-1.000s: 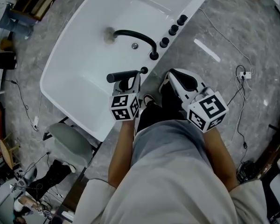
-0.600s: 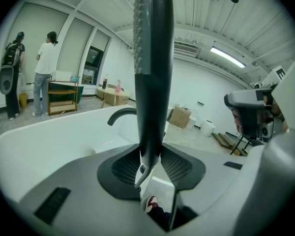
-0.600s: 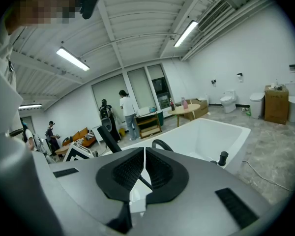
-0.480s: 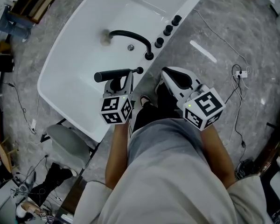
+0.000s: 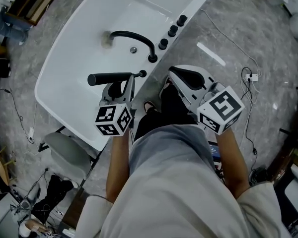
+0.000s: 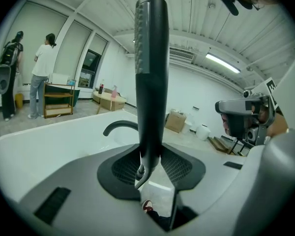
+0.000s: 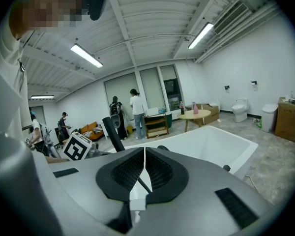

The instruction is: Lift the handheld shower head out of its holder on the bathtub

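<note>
Pads of our left claw [image 6: 150, 154] pinch the shower head [image 6: 150, 58] low on its handle, holding it over the tub [image 5: 64, 78] just beside its holder [image 5: 142, 74]. Our right claw [image 7: 143, 175] is pressed together, empty. We judge the lift under way; next calls for raising it clear, grip firm.

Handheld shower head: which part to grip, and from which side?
Grip the shower head low on its slim round handle, below the flat spray face. Set the jaws across its width, coming from the person's side of the bathtub. The left gripper is shut on it there.
</note>
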Tool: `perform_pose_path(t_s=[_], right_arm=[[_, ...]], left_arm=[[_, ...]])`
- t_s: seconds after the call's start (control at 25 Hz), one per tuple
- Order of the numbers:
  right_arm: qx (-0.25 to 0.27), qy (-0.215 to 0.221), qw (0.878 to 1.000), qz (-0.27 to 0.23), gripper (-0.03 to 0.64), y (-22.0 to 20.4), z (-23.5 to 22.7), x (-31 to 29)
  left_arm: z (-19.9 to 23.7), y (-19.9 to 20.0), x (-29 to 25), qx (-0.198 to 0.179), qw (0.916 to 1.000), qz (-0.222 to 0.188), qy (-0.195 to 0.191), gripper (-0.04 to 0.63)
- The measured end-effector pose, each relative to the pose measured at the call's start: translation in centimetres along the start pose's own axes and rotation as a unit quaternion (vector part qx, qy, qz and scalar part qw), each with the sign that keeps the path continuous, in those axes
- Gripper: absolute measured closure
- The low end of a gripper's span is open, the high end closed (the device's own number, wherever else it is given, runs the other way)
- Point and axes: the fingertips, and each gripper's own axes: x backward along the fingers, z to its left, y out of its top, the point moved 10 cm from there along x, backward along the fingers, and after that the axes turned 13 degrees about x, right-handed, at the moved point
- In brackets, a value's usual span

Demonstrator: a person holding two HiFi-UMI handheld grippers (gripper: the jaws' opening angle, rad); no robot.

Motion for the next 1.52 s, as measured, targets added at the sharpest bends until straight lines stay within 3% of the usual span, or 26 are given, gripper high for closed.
perform_pose_path(t_s=[0.68, 1.52], right_arm=[[0.001, 0.018, 1.0, -0.004, 0.595, 0.7, 0.8, 1.6], [0.057, 0.018, 0.995, -0.078, 0.598, 5.2, 2.7, 3.9]], left_arm=[[-1.6, 2.0, 3.2, 0.007, 0.9993, -0.028, -0.025, 0.459], [-4.6, 5.3, 6.9, -0.003, 0.9946, -0.083, -0.062, 0.459]])
